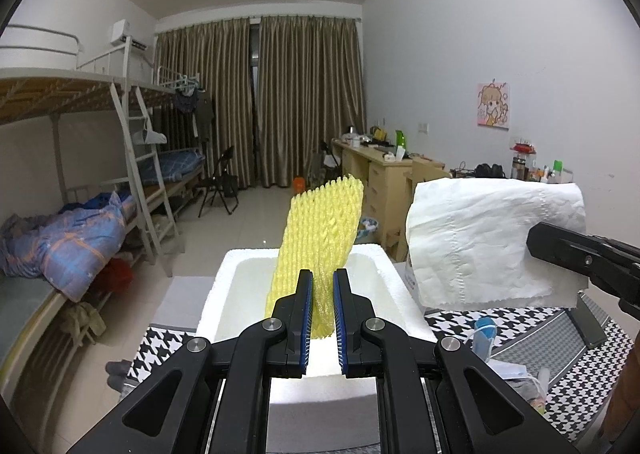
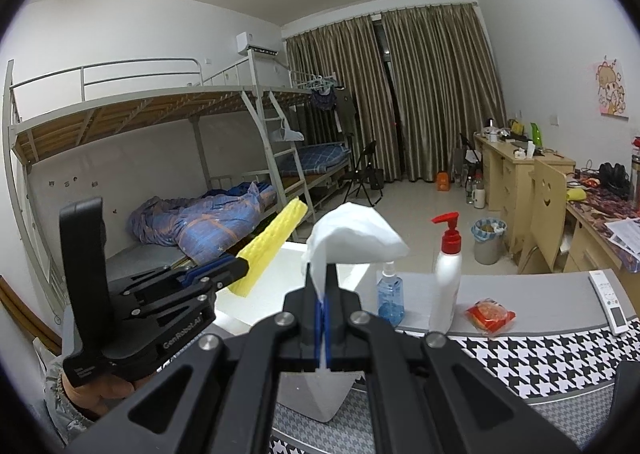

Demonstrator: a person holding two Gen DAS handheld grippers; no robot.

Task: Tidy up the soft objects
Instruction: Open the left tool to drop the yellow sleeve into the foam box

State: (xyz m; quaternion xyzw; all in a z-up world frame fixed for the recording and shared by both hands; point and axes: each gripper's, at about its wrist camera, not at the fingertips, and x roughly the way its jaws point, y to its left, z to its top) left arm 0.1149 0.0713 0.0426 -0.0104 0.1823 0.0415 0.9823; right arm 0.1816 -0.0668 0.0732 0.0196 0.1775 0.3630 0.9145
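My left gripper [image 1: 323, 284] is shut on the lower part of a yellow foam net sleeve [image 1: 320, 230], which stands tilted over an open white foam box [image 1: 224, 286]. My right gripper [image 2: 322, 274] is shut on a crumpled white tissue [image 2: 352, 234], held above the box's right side [image 2: 308, 394]. The left wrist view shows the right gripper [image 1: 534, 244] coming in from the right with the tissue [image 1: 492, 242] spread in front of it. In the right wrist view the left gripper [image 2: 240, 264] comes in from the left with the yellow net [image 2: 272, 246].
The box stands on a black-and-white houndstooth cloth [image 2: 540, 358]. Right of the box stand a blue spray bottle [image 2: 390, 294] and a white pump bottle [image 2: 448, 286], then a red packet [image 2: 490, 314] and a remote [image 2: 608, 302]. Blue face masks [image 1: 484, 330] lie on the cloth.
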